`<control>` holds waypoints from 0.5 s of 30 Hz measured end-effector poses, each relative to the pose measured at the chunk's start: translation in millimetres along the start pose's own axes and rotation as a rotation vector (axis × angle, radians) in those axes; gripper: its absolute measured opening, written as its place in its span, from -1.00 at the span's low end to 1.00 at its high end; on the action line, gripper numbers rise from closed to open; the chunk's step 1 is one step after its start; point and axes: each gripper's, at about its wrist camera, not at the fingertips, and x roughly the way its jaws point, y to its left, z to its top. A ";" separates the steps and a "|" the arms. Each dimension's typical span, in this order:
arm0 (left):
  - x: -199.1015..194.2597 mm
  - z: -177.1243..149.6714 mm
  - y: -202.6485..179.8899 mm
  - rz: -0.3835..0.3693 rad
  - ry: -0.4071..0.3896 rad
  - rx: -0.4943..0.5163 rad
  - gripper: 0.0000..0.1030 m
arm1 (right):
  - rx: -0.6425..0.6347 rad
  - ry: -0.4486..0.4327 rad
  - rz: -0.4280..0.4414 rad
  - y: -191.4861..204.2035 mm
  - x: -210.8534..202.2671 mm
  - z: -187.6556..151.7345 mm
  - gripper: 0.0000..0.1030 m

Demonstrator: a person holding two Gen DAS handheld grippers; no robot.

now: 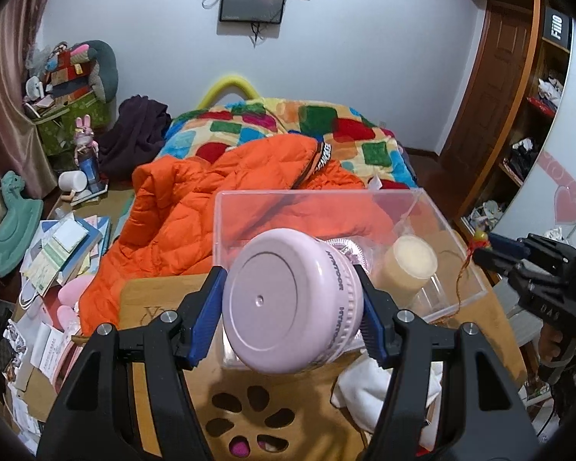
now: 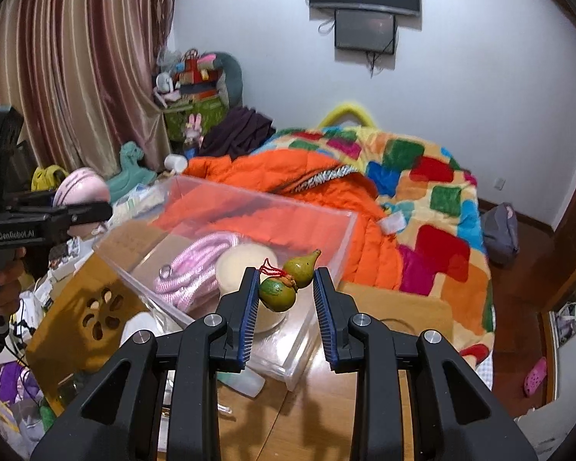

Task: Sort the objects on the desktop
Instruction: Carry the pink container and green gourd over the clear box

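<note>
Now the left tool (image 1: 293,301) grips a pink jar (image 1: 288,303), and the right tool (image 2: 286,294), at its narrowest, carries a small gourd charm (image 2: 288,282). Both should be lowered gently inside the clear box (image 2: 345,230), clear of its walls, before release.

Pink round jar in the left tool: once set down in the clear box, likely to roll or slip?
The pink jar looks glossy and rigid, so probably slippery. It's held tilted; landing on its curved wall it may roll. On its flat face it should sit stable in the clear box.

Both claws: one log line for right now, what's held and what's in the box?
left claw: shut on pink jar | right claw: shut on gourd charm | clear box: pink rope, cream tub inside
</note>
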 end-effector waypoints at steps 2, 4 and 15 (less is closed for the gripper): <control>7.4 -1.4 -1.8 0.002 0.017 0.009 0.22 | -0.008 0.024 0.007 1.6 6.8 -3.4 -0.49; 18.3 -2.2 -4.0 0.003 0.042 0.020 0.22 | -0.022 0.044 0.012 3.7 12.1 -6.3 -0.49; 41.9 -5.7 -10.1 0.027 0.078 0.064 0.22 | -0.084 0.091 -0.001 17.8 24.9 -14.1 -0.49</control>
